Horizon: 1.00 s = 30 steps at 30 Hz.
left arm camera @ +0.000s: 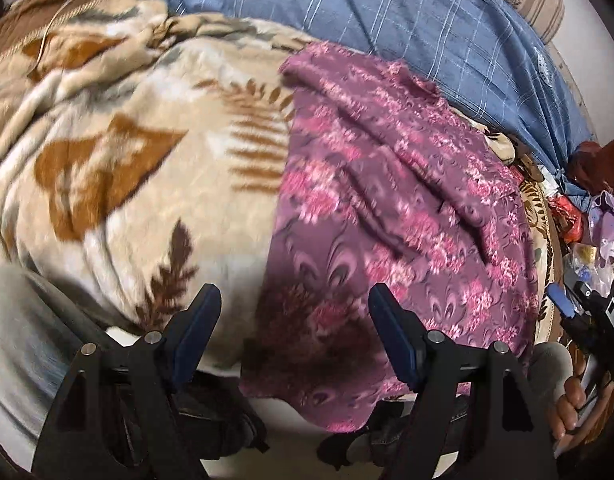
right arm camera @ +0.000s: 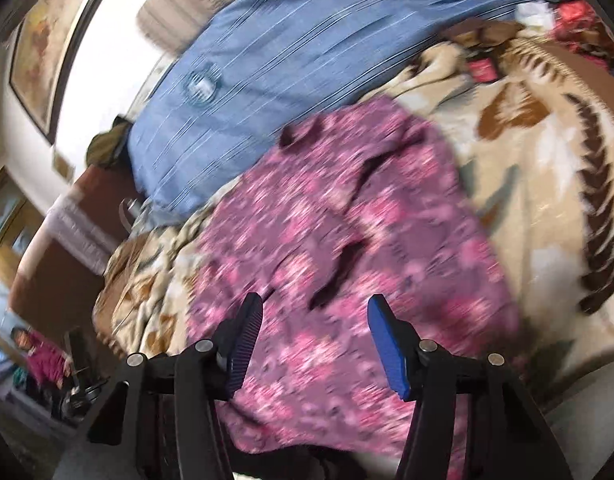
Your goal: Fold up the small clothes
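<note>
A purple garment with pink flowers [left arm camera: 387, 208] lies spread and wrinkled on a cream leaf-patterned blanket [left arm camera: 119, 152], its near edge hanging over the bed's front. My left gripper [left arm camera: 295, 300] is open and empty, just above the garment's near left corner. My right gripper [right arm camera: 315, 308] is open and empty over the garment's [right arm camera: 347, 240] near part. The right gripper also shows at the far right of the left wrist view [left arm camera: 579, 312], beside the garment's right edge. The right wrist view is blurred.
A blue checked pillow [left arm camera: 427, 20] lies behind the garment and shows in the right wrist view too [right arm camera: 267, 64]. A pile of small clothes and clutter [left arm camera: 595, 208] sits at the right end of the bed. The blanket [right arm camera: 547, 160] covers the bed.
</note>
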### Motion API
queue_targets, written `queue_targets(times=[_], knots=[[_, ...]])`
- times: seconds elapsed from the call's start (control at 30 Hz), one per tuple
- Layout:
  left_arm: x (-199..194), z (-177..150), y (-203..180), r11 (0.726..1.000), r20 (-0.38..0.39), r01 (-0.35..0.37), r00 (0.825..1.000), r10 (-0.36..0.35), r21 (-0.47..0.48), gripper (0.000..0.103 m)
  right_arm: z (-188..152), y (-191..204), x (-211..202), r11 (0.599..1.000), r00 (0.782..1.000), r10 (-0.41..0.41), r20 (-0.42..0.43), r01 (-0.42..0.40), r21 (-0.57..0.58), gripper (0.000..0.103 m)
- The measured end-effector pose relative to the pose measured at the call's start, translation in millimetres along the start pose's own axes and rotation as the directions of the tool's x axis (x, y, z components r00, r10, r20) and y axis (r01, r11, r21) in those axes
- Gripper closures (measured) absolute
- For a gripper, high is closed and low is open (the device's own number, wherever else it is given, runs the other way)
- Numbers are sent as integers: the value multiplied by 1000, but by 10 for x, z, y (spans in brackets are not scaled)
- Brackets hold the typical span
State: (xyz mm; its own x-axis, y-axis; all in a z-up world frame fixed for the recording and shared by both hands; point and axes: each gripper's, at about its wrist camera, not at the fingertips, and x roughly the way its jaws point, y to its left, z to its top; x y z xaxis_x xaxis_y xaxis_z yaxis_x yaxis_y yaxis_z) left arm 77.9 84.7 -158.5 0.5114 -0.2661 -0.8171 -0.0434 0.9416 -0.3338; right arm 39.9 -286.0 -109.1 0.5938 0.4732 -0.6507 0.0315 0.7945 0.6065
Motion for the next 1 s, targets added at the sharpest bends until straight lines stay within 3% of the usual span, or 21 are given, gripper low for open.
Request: queue_targets(times=[0.17,0.3,0.4,0.47,0.53,0.63,0.67,0.77,0.83,0.9,1.0], knots=[[257,-233,-33,999,-106,-16,994,21,42,27,-177,268,220,998,998,18,-66,-22,-62,49],[254,-285,127,994,-19,-109,994,109,4,29,-241,403,293,994,996,12,-86,-21,-104,49],[347,-246,202,997,-62,-58,997,54,-59,38,-275,416,331,994,995,6,-95,-16,-106,49],[357,-284,101,996,-61,-89,994,88,-6,38,-279,405,345,995,995,1,-97,-10,-101,49],[350,-334,27,995,-56,-94,994,95,21,51,-272,386,343,996,995,3,-96,-12,-92,49],[310,-367,-32,994,-64,-92,993,95,51,81,-274,385,360,996,995,1,-99,-10,-90,50],[298,-368,-11,996,-78,-77,994,80,40,95,-277,390,372,996,995,0,-103,-9,-91,50],[83,-313,100,999,-97,17,995,-21,-39,100,-283,422,378,995,994,4,-107,-15,-99,50],[-102,-217,134,983,-119,151,979,-163,-106,100,-289,440,381,994,993,22,-112,-34,-105,49],[-235,-132,58,985,-116,151,980,-161,-87,100,-297,465,399,992,992,33,-121,-47,-116,48],[-328,39,-31,962,-127,253,956,-265,-98,100,-321,538,444,988,989,49,-143,-69,-140,47]])
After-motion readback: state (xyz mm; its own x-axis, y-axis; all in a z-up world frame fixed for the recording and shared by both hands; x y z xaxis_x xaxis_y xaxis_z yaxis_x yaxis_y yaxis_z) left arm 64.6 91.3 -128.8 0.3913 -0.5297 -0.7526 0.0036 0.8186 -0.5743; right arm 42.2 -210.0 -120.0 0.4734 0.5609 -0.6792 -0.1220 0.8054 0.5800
